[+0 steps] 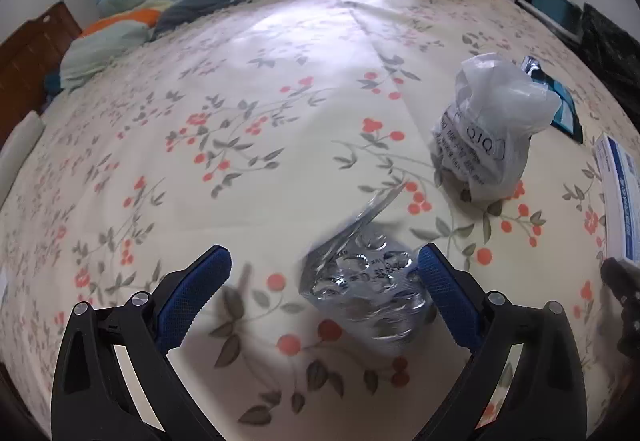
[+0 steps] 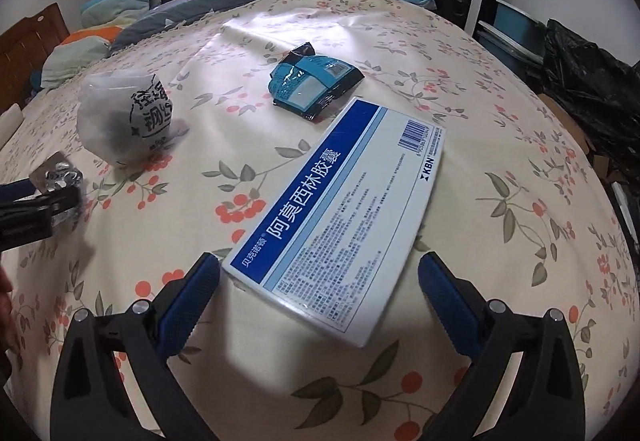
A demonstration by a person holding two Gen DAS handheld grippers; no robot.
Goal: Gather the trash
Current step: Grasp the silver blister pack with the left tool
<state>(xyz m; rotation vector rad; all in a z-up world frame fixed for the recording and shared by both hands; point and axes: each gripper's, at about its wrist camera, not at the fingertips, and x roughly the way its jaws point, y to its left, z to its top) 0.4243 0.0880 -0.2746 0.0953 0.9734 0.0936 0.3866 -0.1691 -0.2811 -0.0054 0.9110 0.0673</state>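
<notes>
- We have four pieces of trash on the bed, and none looks collected yet: all four lie on the flowered sheet near its right edge.
- The blister pack is nearest our left gripper. It sits between the spread fingers, close against the right finger; it is blurred, so we cannot tell whether it touches the sheet or is already lifted.
- The medicine box lies flat and slantwise just ahead of our right gripper, whose fingers stand wide apart with nothing between them; the box's near end reaches in between the tips.
- The crumpled plastic bag stands upright beyond the blister pack, toward the middle of the bed.
- The teal wrapper lies farther off, past the far end of the box.
- A black bag sits off the bed's right edge; we guess it is where the trash goes.
- We judge the task barely begun, with everything left to pick up.
</notes>
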